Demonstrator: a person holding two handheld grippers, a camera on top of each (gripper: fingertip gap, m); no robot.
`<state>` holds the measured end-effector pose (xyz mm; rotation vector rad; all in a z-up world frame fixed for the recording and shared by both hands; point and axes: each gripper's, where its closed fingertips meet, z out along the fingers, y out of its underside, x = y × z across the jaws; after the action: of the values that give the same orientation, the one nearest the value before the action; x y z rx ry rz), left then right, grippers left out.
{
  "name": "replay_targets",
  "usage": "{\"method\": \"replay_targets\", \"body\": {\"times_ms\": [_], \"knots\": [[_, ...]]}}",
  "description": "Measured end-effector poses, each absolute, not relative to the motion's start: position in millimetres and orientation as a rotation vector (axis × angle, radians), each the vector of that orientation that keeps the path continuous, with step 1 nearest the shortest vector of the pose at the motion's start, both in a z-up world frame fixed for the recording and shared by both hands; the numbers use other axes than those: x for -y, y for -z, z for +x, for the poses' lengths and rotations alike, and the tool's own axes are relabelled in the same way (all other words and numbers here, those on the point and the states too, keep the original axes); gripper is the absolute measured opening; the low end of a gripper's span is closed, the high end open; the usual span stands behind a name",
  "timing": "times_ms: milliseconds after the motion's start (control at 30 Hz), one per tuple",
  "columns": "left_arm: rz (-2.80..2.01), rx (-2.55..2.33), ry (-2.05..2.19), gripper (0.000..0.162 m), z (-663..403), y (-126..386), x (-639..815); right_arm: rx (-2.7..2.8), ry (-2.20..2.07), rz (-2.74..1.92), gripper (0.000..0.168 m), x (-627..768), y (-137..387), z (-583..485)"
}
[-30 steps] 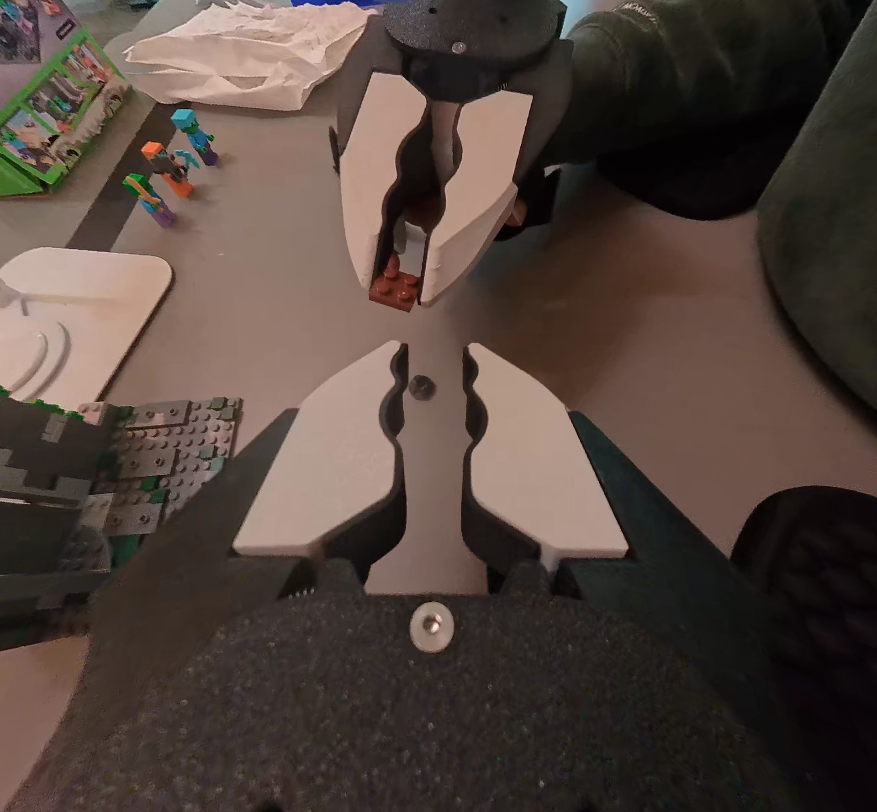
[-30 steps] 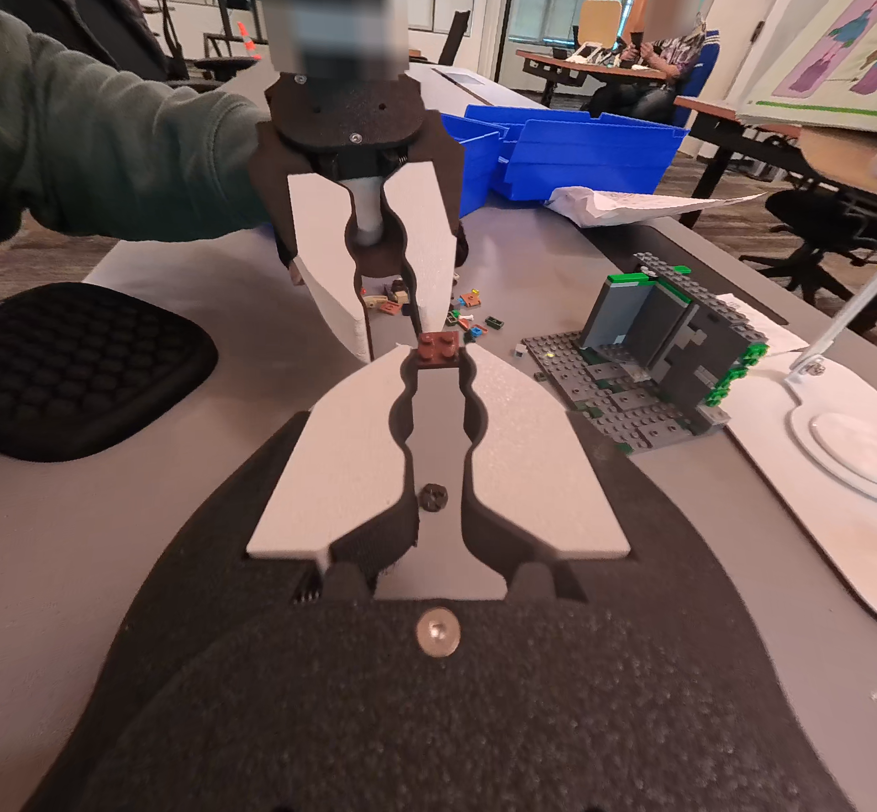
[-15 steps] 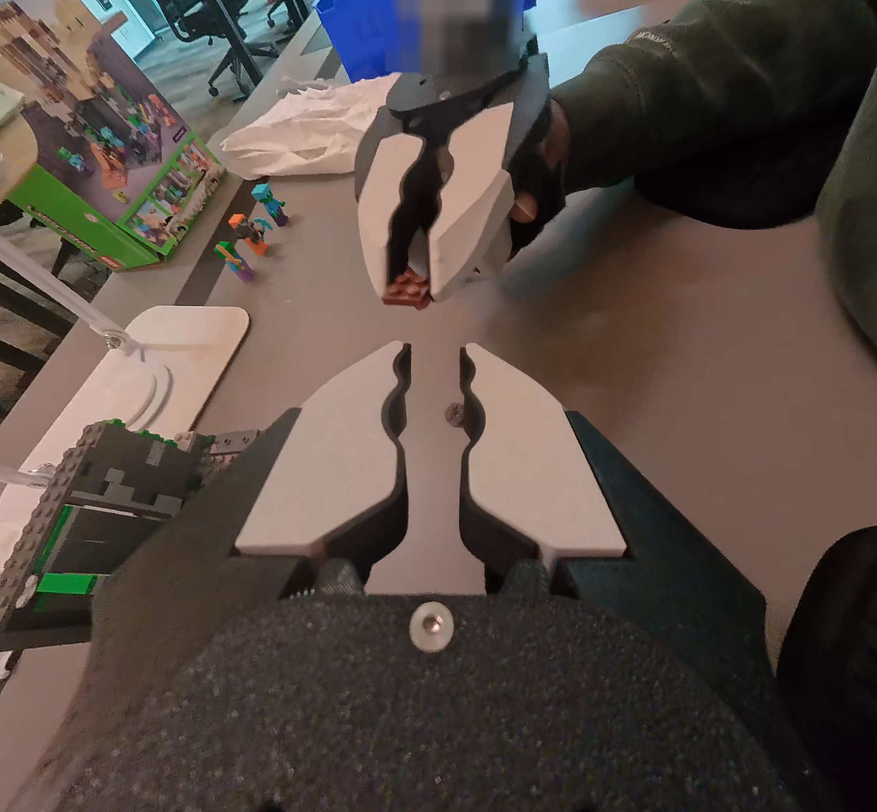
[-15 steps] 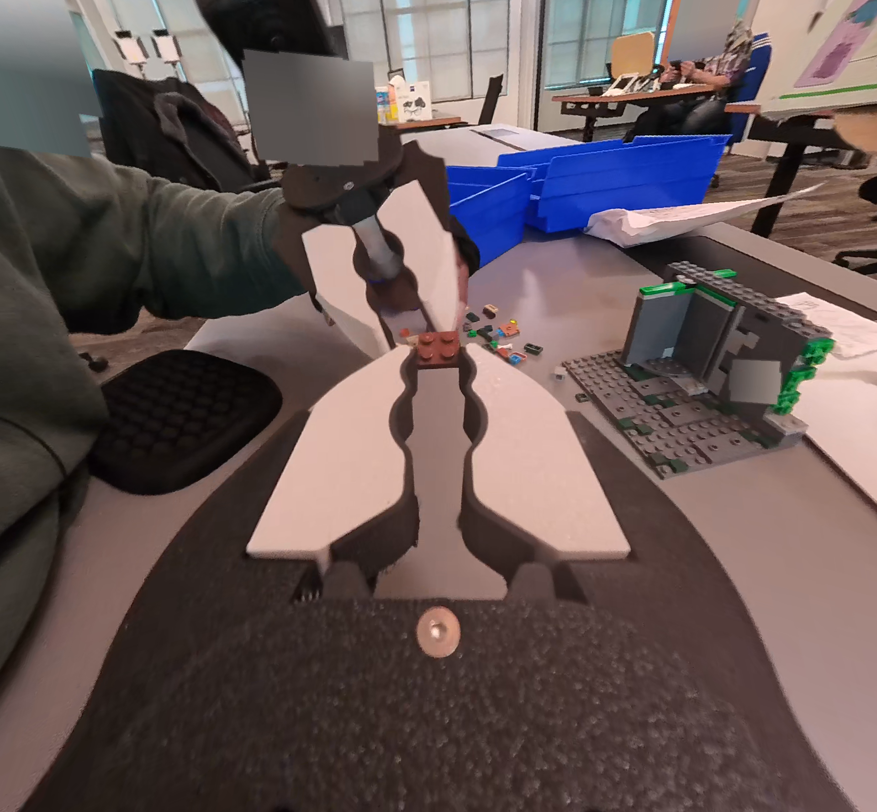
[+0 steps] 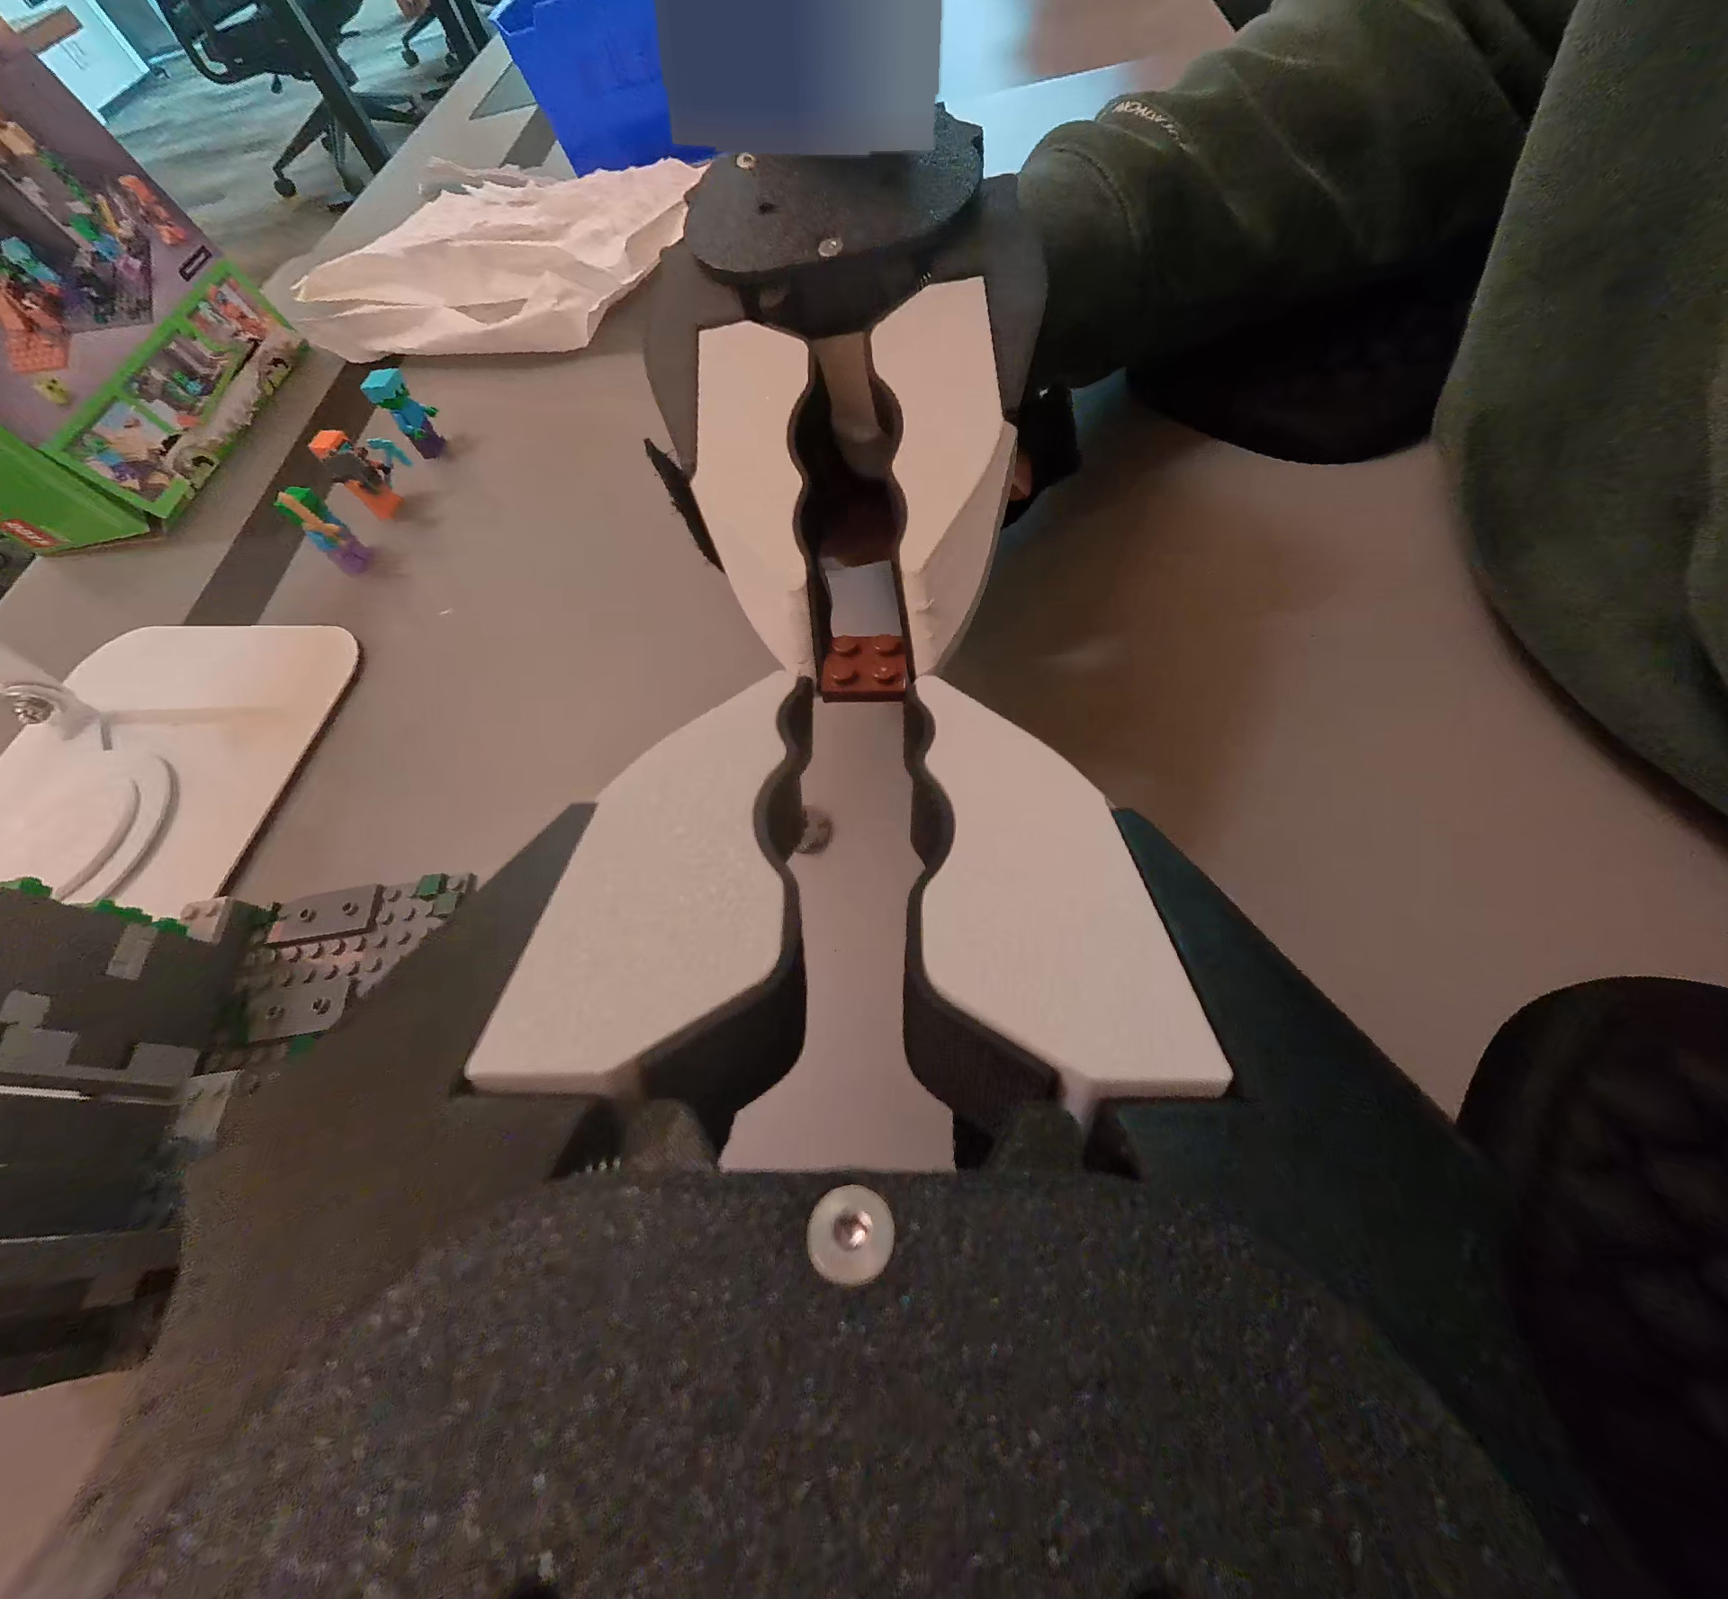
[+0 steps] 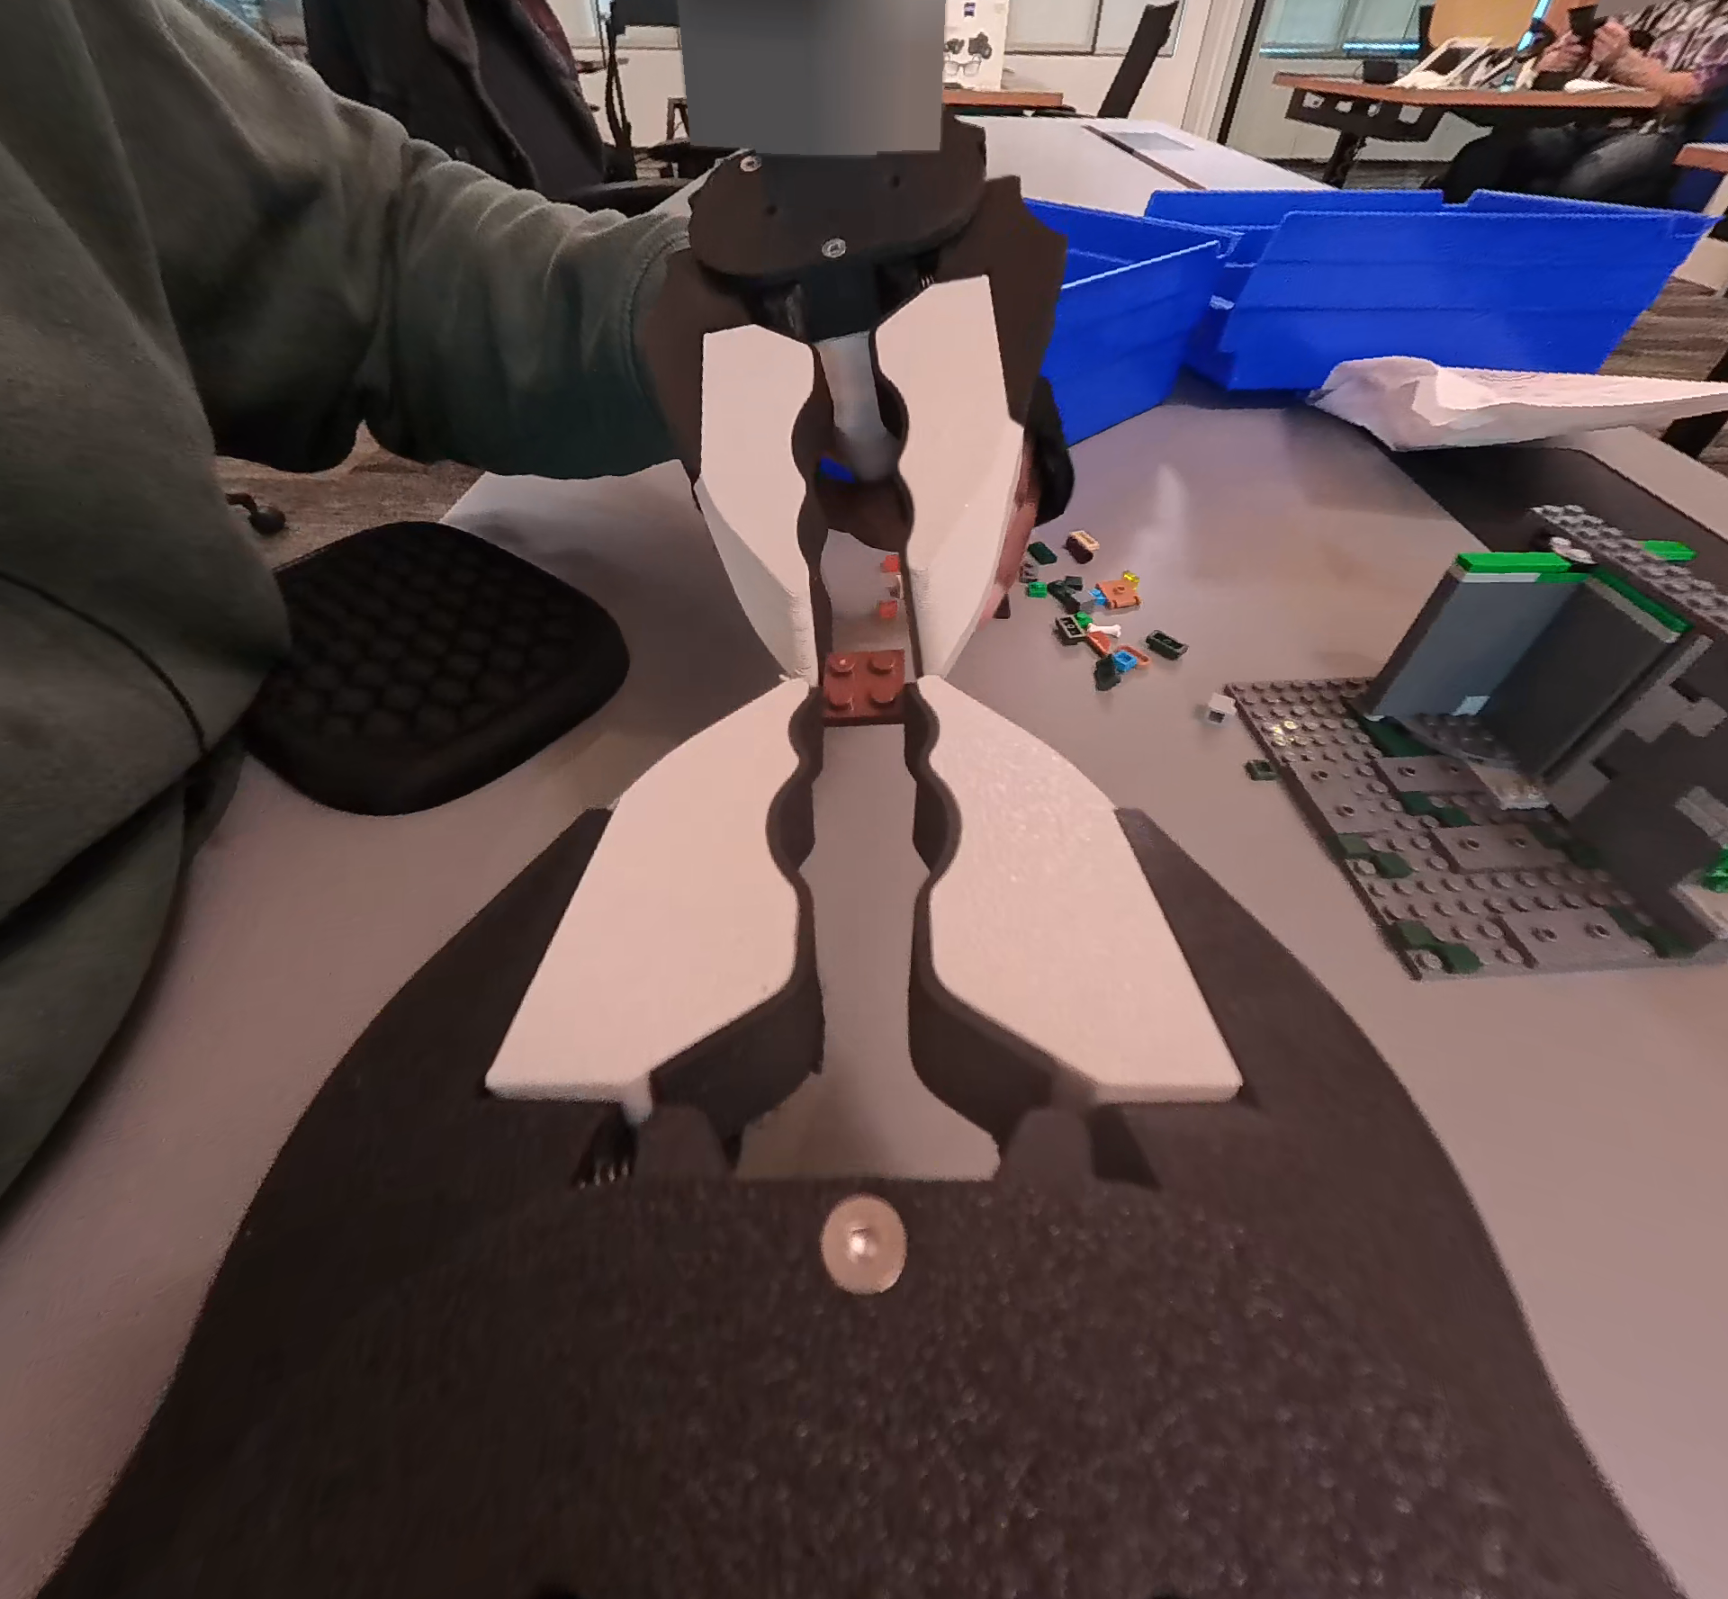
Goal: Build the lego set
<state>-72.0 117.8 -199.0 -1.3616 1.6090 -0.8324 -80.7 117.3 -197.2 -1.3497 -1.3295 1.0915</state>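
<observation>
A small brown lego plate (image 5: 865,666) hangs in the air between two grippers that meet tip to tip. My right gripper (image 6: 862,694) is shut on the plate (image 6: 865,687). In the left wrist view it (image 5: 865,652) comes in from the far side. My left gripper (image 5: 858,694) has its jaws narrowed to the plate's width and touching its other end. It (image 6: 865,661) points toward me in the right wrist view. The grey and green lego build (image 6: 1496,806) stands on the table to the right, and also shows in the left wrist view (image 5: 140,993).
Loose small pieces (image 6: 1099,610) lie behind the grippers. Three minifigures (image 5: 360,470), the set's box (image 5: 112,357), a white paper bag (image 5: 486,264) and a white board (image 5: 187,731) are on the left. Blue bins (image 6: 1403,292) stand behind. A black pad (image 6: 421,666) lies by a green sleeve (image 6: 280,292). My two grippers' fingertips are within a few centimetres of each other.
The two grippers have come together tip to tip. My left gripper's jaws have narrowed from open onto the brown plate, which the right gripper still holds.
</observation>
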Motion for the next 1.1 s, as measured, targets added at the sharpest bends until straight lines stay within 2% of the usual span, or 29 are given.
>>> {"method": "replay_targets", "body": {"times_ms": [267,467,733,1100], "knots": [[-1.393,-1.621,0.758,0.016,-85.2,197.7,-124.3,1.314,-1.012,-1.376,0.02,-125.0,201.0,-82.0],[-1.625,-1.551,0.483,0.016,-169.7,171.9,-196.7,1.211,-0.984,-1.442,0.018,-147.5,199.9,-68.0],[-2.005,-1.798,0.425,0.016,-241.5,238.9,-238.9,1.249,-0.936,-1.488,0.014,-148.3,214.7,-71.5],[-2.145,-2.072,0.39,0.016,-243.6,285.5,-259.2,1.243,-0.916,-1.522,0.011,-154.4,221.8,-67.7]]}}
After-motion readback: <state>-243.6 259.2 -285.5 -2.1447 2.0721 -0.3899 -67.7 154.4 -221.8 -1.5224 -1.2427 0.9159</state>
